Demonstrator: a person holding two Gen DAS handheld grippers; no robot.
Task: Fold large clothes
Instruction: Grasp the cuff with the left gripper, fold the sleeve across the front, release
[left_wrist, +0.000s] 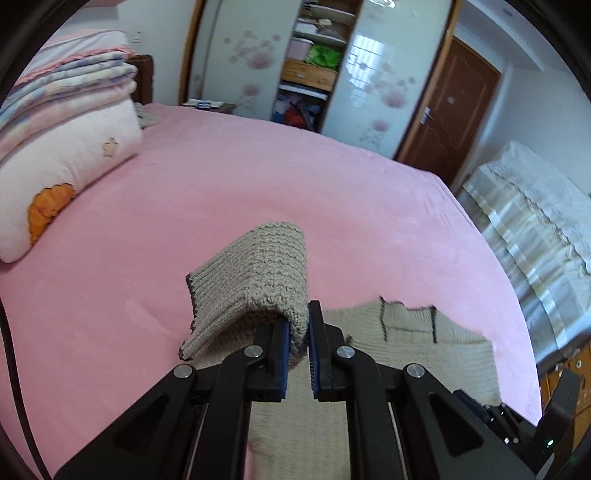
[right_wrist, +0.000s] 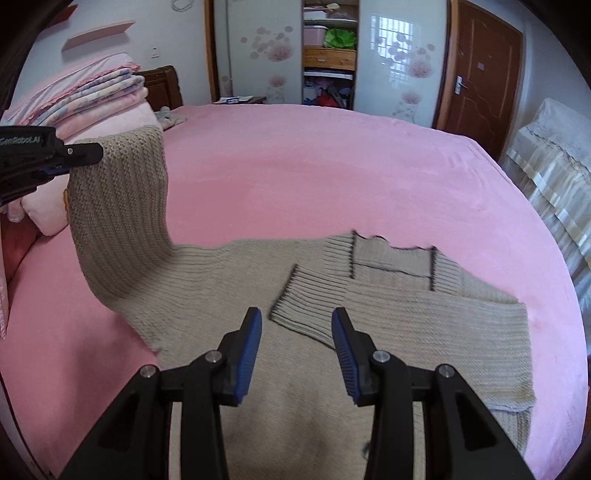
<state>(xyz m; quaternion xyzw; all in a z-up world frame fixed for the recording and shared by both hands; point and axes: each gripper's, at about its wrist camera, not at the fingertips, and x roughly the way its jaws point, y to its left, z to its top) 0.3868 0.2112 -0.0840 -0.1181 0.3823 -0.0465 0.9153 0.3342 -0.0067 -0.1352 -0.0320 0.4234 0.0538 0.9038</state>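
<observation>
One beige knitted sweater (right_wrist: 306, 369), spread flat on a pink bed (right_wrist: 314, 166), near edge of the mattress. Two sleeves in sight: right sleeve (right_wrist: 369, 306) folded across the chest, ribbed cuff with dark trim lying near the middle of the body; left sleeve (right_wrist: 118, 221) lifted off the sheet, rising in a curved band from the shoulder to upper left. Collar (right_wrist: 391, 258) squared, edged with dark lines, toward the far side of the garment. Chunky rib knit throughout, dark stitching on cuff and collar edges.

Two grippers. Left gripper (left_wrist: 298, 332) pinching the end of the lifted sleeve between blue pads (left_wrist: 314, 350), cuff (left_wrist: 251, 280) draped forward and leftward over the jaws, held clear of the bed; same gripper seen from the right wrist view at far left (right_wrist: 55, 162), sleeve hanging down from it. Right gripper (right_wrist: 297, 332) spread wide, nothing between its pads, hovering above the sweater body just short of the folded cuff.

One stack of folded blankets (left_wrist: 70, 85) on a pale pillow (left_wrist: 66, 173) at the head of the bed. One wardrobe (right_wrist: 328, 51) with floral sliding doors, middle section open. One brown door (right_wrist: 476, 74) to its right.
</observation>
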